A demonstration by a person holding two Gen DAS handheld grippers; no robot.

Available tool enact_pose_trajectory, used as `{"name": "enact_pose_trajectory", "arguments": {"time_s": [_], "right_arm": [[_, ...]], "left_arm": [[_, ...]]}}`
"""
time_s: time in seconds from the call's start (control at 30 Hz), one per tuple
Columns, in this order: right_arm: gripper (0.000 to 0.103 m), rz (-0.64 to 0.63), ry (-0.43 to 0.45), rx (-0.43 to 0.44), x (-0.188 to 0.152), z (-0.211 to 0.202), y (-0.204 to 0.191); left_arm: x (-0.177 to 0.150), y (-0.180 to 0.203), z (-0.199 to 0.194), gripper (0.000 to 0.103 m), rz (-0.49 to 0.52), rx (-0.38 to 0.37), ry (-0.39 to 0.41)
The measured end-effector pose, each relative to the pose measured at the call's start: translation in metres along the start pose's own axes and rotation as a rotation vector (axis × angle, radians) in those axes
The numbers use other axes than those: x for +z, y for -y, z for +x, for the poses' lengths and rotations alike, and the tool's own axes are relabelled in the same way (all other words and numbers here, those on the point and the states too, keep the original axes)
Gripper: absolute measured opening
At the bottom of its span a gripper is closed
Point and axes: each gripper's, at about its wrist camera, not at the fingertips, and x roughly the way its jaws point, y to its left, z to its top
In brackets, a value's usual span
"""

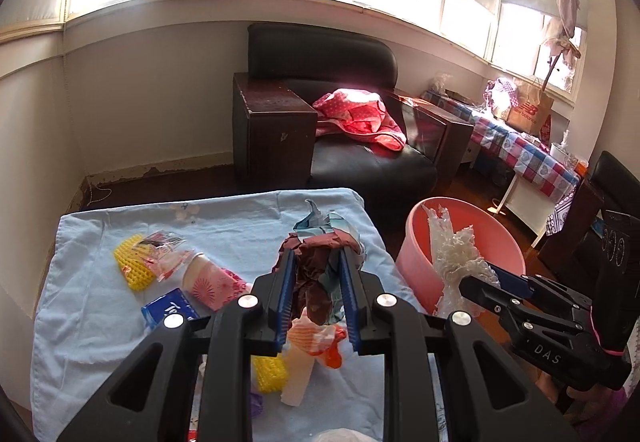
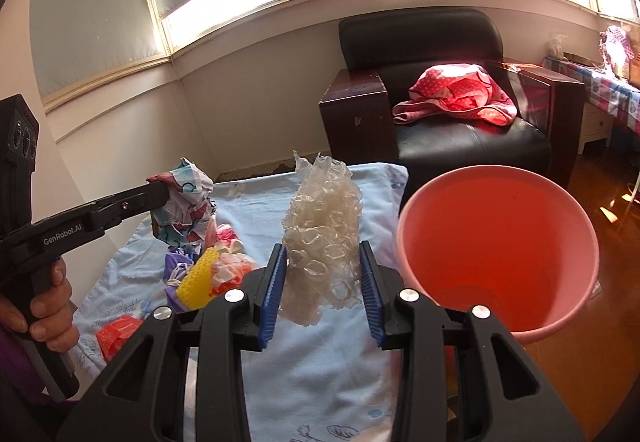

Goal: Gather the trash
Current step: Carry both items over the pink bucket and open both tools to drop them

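Sunlit windows glare behind the armchair (image 2: 460,90), and down front we've got the blue-sheeted worktop (image 1: 100,322) with the pink bucket (image 2: 496,254) standing just off its right edge. Both claws are loaded. Our right claw (image 2: 323,296) is clamped on a wad of bubble wrap (image 2: 324,238), which stands upright between the blue pads, long axis pointing up and away from us. Our left claw (image 1: 316,298) is pinched narrow on crumpled paper (image 1: 320,254), maroon and printed, bunched above the pads.

Now the relation that counts: the bucket mouth sits to the right of the wrap and a little beyond it, wide open and looking empty. From the left wrist view the right claw (image 1: 494,276) is already at the rim, while our left one hangs over the worktop, one claw further off. So we reckon the right drops first. Cup (image 1: 208,282), yellow mesh (image 1: 132,266) and blue packet (image 1: 168,308) wait on the sheet.
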Motion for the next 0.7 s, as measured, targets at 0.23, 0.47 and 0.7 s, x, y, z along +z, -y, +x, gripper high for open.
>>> {"name": "enact_pose_trajectory", "arguments": {"time_s": [0.23, 0.47, 0.7], "right_arm": [[0.037, 0.073, 0.002, -0.113, -0.005, -0.009, 0.055], [0.037, 0.164, -0.014, -0.182, -0.014, -0.011, 0.100], [0.037, 0.184, -0.033, -0.216, -0.018, -0.006, 0.117]], "left_arm": [[0.009, 0.066, 0.035, 0.021, 0.073, -0.077, -0.042], [0.015, 0.120, 0.079, 0.021, 0.104, -0.142, -0.101], [0.013, 0.156, 0.126, 0.021, 0.120, -0.183, -0.172]]}}
